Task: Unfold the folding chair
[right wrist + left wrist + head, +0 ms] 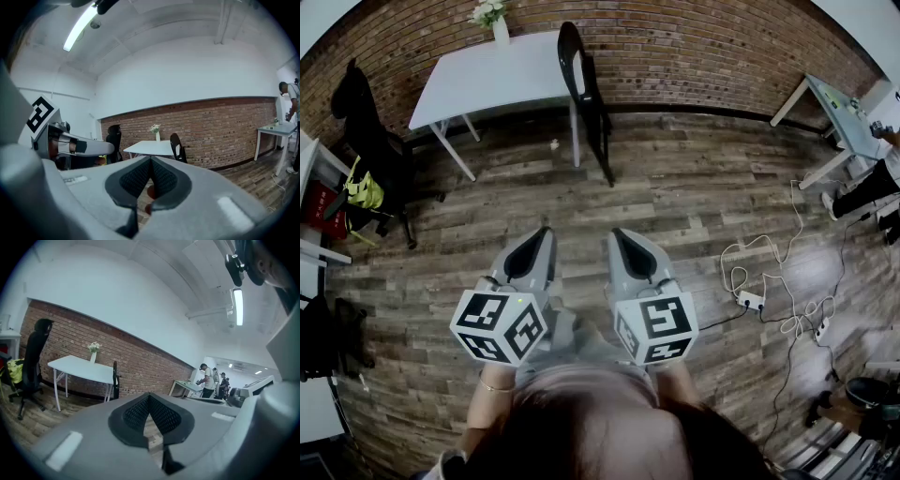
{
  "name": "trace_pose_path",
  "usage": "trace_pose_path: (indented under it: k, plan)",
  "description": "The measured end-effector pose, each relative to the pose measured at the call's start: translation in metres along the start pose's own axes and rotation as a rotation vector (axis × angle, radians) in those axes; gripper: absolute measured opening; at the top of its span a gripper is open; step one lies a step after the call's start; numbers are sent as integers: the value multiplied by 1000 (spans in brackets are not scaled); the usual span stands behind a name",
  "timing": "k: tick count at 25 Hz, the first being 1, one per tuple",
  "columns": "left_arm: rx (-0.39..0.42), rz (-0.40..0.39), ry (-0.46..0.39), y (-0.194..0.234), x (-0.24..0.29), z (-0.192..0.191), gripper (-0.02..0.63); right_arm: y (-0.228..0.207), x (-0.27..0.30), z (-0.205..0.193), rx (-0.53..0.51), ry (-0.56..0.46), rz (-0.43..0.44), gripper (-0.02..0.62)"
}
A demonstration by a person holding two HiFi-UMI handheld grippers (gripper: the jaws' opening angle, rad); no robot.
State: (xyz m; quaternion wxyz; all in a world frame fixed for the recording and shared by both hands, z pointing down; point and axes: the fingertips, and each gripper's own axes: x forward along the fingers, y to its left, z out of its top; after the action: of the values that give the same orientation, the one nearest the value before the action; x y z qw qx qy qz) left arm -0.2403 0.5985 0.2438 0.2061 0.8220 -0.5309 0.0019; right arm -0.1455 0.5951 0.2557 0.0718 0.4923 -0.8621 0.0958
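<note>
A black folding chair (586, 89) leans folded against the right end of the white table (487, 80) by the brick wall, far ahead of me. It shows small in the left gripper view as the chair (115, 380) and in the right gripper view as the chair (178, 147). My left gripper (546, 232) and right gripper (617, 234) are held side by side in front of my body, well short of the chair. Both have their jaws together with nothing between them.
A black office chair (366, 141) stands left of the table, with shelving (314, 202) at the far left. White cables and a power strip (750, 300) lie on the wooden floor at the right. Another white table (839, 112) stands far right, with people (208, 380) near it.
</note>
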Motion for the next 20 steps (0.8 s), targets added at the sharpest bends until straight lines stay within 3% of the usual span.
trace_pose_path:
  k: [9,20]
  plan:
    - [1,-22,23,15,44,6,-3,-18,39,4,-19,-4,2,-5]
    - [13,-93,32,65,133,51,-3,-48,131,35,4,-48,6,-5]
